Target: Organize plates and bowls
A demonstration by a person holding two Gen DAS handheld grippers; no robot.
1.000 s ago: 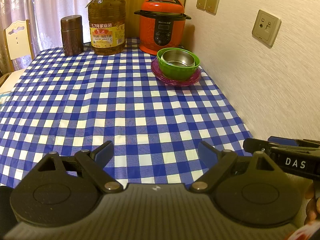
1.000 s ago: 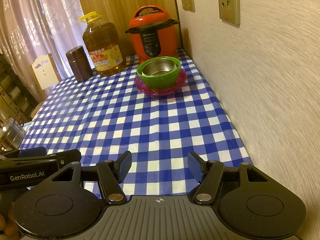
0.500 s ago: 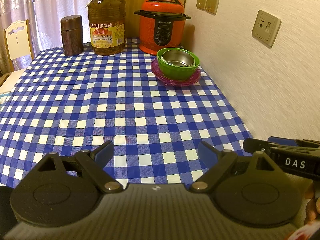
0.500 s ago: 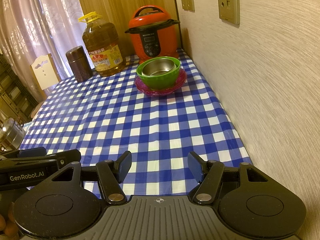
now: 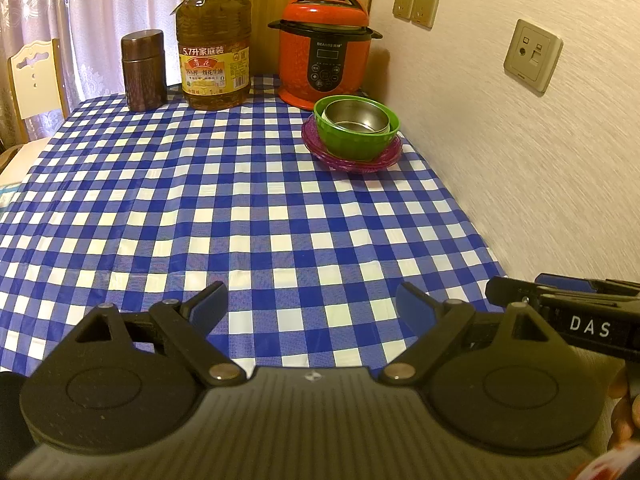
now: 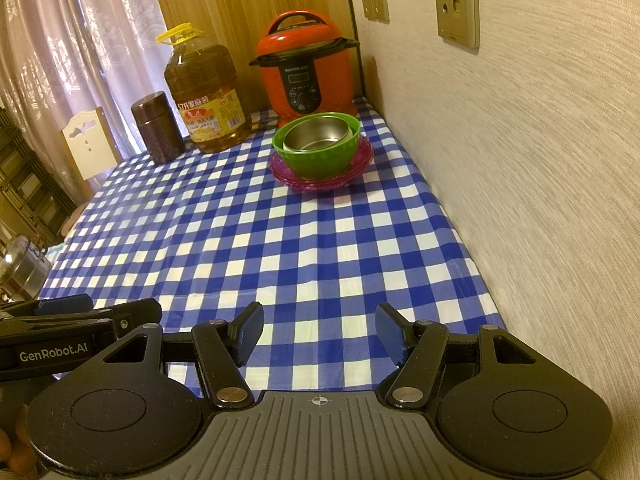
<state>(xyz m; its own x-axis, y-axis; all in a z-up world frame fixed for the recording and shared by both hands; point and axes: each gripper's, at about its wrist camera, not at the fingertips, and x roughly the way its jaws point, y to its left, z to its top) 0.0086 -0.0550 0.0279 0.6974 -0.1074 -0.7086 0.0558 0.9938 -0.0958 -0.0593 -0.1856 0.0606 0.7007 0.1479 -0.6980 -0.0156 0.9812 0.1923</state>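
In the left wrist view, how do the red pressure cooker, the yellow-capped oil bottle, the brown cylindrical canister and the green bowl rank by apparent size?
Largest to smallest:
1. Yellow-capped oil bottle
2. Red pressure cooker, nearly alike
3. Green bowl, nearer the camera, so unsure
4. Brown cylindrical canister

Two bowls: one steel bowl (image 5: 356, 117) nested in one green bowl (image 5: 352, 144). Purple plates (image 5: 352, 162) under them at the far right; rims overlap, so their number cannot be told. One red cooker (image 5: 325, 65), one oil bottle (image 5: 215, 44) and one brown canister (image 5: 143, 70) along the far edge. One checked tablecloth (image 5: 224, 216). One chair (image 5: 34, 76), far left. Three wall sockets (image 5: 532, 55) on the right wall.
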